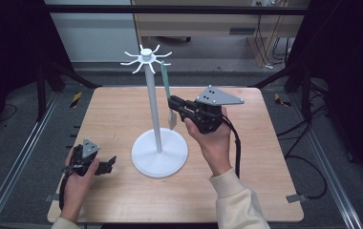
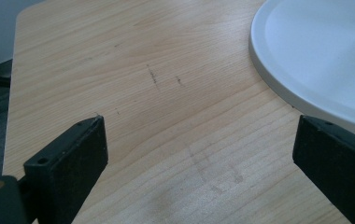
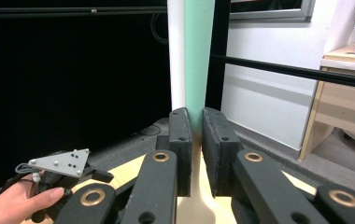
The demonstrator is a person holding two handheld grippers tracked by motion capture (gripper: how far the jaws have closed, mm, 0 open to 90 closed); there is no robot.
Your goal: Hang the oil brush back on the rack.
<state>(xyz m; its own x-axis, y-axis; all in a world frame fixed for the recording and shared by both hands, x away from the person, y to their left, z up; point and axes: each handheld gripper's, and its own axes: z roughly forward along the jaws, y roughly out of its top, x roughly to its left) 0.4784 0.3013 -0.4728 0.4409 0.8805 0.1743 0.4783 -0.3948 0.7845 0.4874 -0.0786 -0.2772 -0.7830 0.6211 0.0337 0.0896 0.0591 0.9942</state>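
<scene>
Jaws of the right gripper [image 3: 192, 140] clamp the upright green-handled utensil [image 3: 198, 56] hanging beside the stand's pole [image 1: 154, 105]; left gripper [image 1: 104, 166] rests apart, jaws wide.

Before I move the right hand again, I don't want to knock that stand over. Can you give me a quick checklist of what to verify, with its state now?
1. Right gripper closed on the green-handled utensil: ok, fingers press it from both sides.
2. Utensil hooked on a top prong of the white stand: cannot tell.
3. Stand base flat on the table: ok.
4. Left gripper free: ok, open, holding nothing.
5. Left gripper steadying the base: not ok, it sits beside it, apart.
</scene>
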